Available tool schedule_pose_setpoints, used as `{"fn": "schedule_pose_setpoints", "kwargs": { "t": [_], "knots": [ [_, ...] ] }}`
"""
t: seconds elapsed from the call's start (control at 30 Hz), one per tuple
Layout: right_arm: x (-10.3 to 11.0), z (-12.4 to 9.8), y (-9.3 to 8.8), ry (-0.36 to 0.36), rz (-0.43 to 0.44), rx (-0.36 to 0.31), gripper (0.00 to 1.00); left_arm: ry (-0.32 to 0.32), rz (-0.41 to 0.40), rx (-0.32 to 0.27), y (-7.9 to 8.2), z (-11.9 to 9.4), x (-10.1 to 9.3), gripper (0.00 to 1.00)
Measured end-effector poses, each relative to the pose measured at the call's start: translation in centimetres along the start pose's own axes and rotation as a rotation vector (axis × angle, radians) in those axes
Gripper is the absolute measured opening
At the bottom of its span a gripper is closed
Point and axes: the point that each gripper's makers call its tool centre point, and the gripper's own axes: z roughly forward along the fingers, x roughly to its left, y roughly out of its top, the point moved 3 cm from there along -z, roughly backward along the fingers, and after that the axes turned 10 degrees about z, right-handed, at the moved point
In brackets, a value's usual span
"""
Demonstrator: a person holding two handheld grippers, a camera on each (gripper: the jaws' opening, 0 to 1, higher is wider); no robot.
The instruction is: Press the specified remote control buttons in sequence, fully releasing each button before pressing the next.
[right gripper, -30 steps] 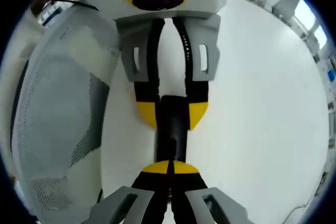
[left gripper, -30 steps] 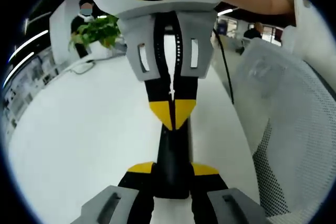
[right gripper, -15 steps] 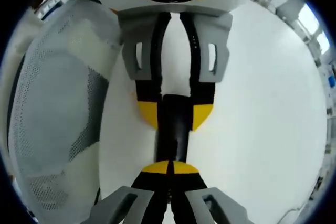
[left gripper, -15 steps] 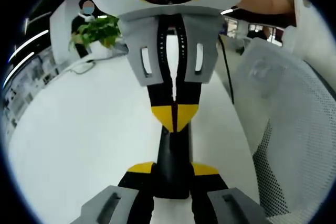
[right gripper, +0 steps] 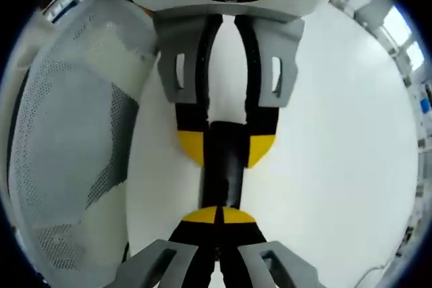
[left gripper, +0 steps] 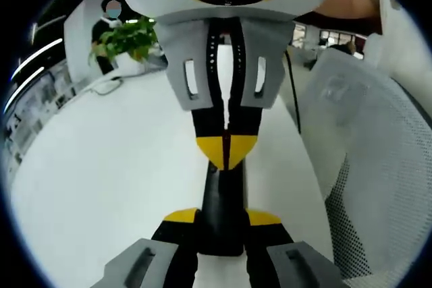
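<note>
My left tongs (left gripper: 222,217) grip the near end of the slim black plastic remote control (left gripper: 221,200) by its two long edges, above the plain white surface (left gripper: 101,187). My right tongs (right gripper: 217,215) are clenched tip to tip, resting on its top face. I judge it light, stiff and slick, so edge-holding suits it. Right, a white mesh chair (left gripper: 378,166); far left, a green potted plant (left gripper: 125,38).

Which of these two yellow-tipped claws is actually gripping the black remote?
The left gripper: its jaws straddle the remote. The right gripper is shut, tip against it.
</note>
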Motion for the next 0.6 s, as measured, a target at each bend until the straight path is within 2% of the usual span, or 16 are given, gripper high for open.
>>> {"fn": "schedule_pose_setpoints", "kwargs": {
  "t": [0.27, 0.6],
  "knots": [
    [0.4, -1.0, -0.1, 0.011, 0.036, -0.048, 0.00, -0.001, 0.000, -0.001, 0.0, 0.0, 0.0, 0.24],
    [1.0, -2.2, -0.5, -0.012, 0.023, -0.070, 0.00, -0.003, 0.001, 0.000, 0.1, 0.0, 0.0, 0.24]
  ]
}}
